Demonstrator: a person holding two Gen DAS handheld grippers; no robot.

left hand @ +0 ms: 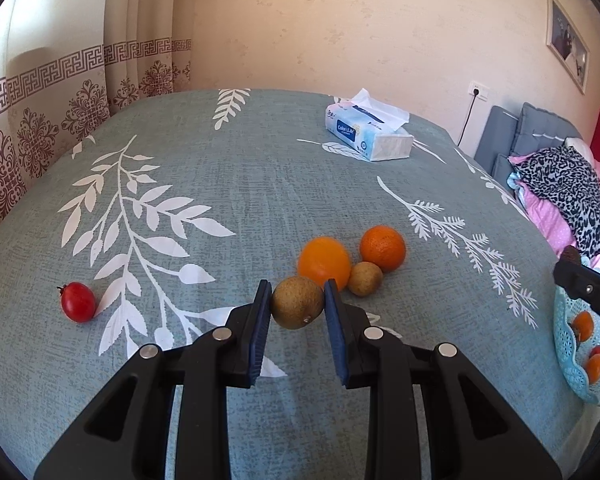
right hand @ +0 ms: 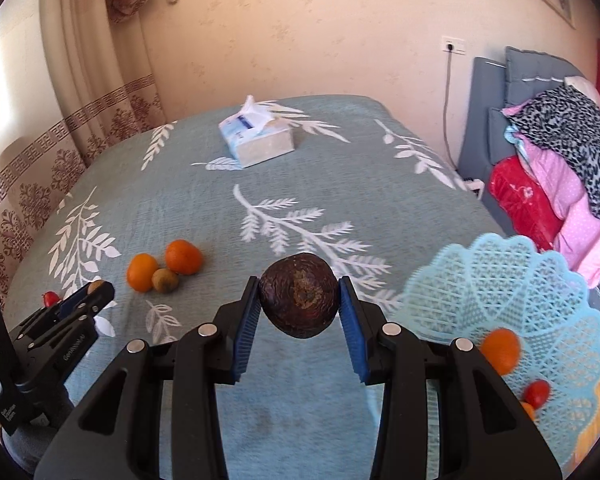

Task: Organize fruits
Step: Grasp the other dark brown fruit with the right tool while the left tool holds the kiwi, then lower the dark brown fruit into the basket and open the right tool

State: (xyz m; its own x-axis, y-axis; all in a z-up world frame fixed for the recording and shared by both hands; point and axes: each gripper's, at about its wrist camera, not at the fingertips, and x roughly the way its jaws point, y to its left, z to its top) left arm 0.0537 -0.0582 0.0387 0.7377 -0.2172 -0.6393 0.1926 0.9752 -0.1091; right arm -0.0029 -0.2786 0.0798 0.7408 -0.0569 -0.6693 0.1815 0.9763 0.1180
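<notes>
My left gripper (left hand: 298, 300) is shut on a small brown round fruit (left hand: 297, 307), low over the leaf-print tablecloth (left hand: 220, 200). Just beyond it lie two oranges (left hand: 324, 262) (left hand: 382, 248) and another small brown fruit (left hand: 365, 279); a red cherry tomato (left hand: 77, 302) sits far left. My right gripper (right hand: 299, 298) is shut on a dark wrinkled purple-brown fruit (right hand: 299, 300), held above the cloth left of the light-blue lattice basket (right hand: 512, 300). That basket holds an orange (right hand: 500, 350) and a red tomato (right hand: 537, 393). In the right wrist view the left gripper (right hand: 96, 288) shows at the lower left.
A tissue box (left hand: 368, 130) stands at the far side of the table. To the right is a grey sofa (right hand: 496, 120) piled with pink, red and leopard-print bedding (right hand: 568, 168). Patterned curtains (left hand: 60, 100) hang on the left.
</notes>
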